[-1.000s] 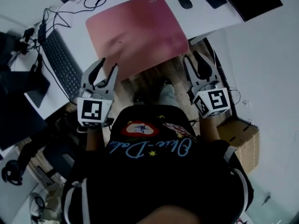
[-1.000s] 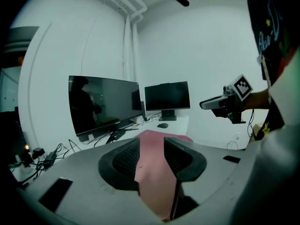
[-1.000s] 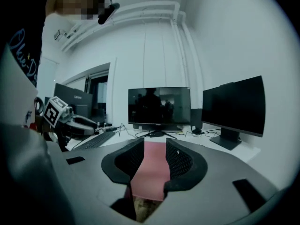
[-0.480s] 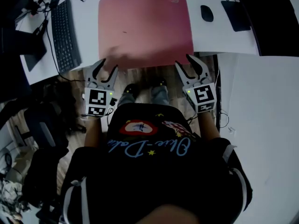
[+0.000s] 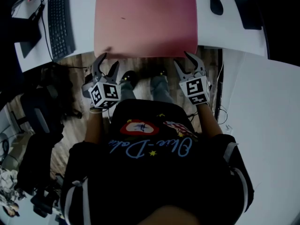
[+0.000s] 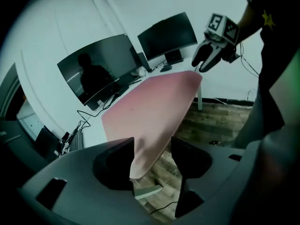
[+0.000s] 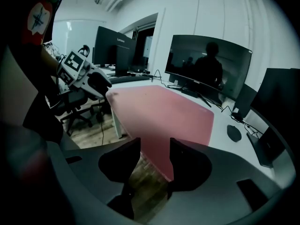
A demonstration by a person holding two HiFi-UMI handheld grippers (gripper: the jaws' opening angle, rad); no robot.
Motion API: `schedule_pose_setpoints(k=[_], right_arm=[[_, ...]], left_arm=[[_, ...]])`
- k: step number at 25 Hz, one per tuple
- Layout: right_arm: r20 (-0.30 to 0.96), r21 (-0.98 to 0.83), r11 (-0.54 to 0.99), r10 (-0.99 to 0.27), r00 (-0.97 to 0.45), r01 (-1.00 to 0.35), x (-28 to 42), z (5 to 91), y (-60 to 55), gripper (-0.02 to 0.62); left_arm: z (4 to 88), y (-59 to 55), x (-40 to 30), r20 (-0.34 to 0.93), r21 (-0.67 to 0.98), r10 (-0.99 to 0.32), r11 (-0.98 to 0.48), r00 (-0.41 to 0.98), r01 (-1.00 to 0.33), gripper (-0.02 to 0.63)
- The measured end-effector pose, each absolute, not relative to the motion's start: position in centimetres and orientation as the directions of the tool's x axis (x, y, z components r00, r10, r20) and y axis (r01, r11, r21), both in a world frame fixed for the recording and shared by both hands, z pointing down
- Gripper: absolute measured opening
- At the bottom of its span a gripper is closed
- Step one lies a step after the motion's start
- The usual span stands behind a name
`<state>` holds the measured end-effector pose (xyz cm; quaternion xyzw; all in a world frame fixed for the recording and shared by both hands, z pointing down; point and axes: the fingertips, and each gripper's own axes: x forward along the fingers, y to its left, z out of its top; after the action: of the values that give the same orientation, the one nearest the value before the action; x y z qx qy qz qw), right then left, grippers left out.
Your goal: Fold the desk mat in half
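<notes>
My left gripper [image 5: 107, 60] and right gripper [image 5: 188, 59] have just been opening, jaws wide, gripping nothing; a mat [image 5: 145, 20] corner sits between each pair.

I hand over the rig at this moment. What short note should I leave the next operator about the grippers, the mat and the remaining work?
Left hand-held gripper: open, jaws just opening wider, at the near left corner of the desk mat; the corner shows in the gap, not pinched.
Right hand-held gripper: open, jaws also just opening, near right corner in its gap, not pinched.
Mat: flat, unfolded, on the white desk, near edge at the desk's front.
Done: approach only.
Left: close on both corners, lift, carry them to the far edge, lay down.
</notes>
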<state>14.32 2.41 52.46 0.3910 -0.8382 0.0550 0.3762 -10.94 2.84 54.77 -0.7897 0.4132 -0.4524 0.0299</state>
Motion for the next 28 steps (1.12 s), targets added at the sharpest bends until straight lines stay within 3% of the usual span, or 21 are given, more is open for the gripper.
schedule_pose_setpoints(k=[5,11,21,28], right_arm=[[0.71,0.314,0.711,-0.616,-0.342,-0.63,14.7,54.6,2.7,0.172],[0.66,0.541,0.673,-0.712,-0.241,-0.505,15.7,55.8,2.1,0.184],[0.642,0.657,0.656,-0.745,-0.18,-0.372,15.3,58.7,1.7,0.192],[0.616,0.685,0.636,-0.766,-0.184,-0.357,15.2,57.8,1.6,0.19]], left_arm=[[56.7,2.8,-11.7,0.707,-0.517,-0.687,-0.664,0.167,-0.541,0.258],[57.5,2.0,-12.1,0.652,-0.661,-0.752,-0.627,0.097,-0.413,0.259],[57.8,1.3,-12.7,0.586,-0.762,-0.81,-0.56,0.021,-0.325,0.256],[56.8,2.1,-12.4,0.567,-0.779,-0.823,-0.549,0.034,-0.303,0.171]])
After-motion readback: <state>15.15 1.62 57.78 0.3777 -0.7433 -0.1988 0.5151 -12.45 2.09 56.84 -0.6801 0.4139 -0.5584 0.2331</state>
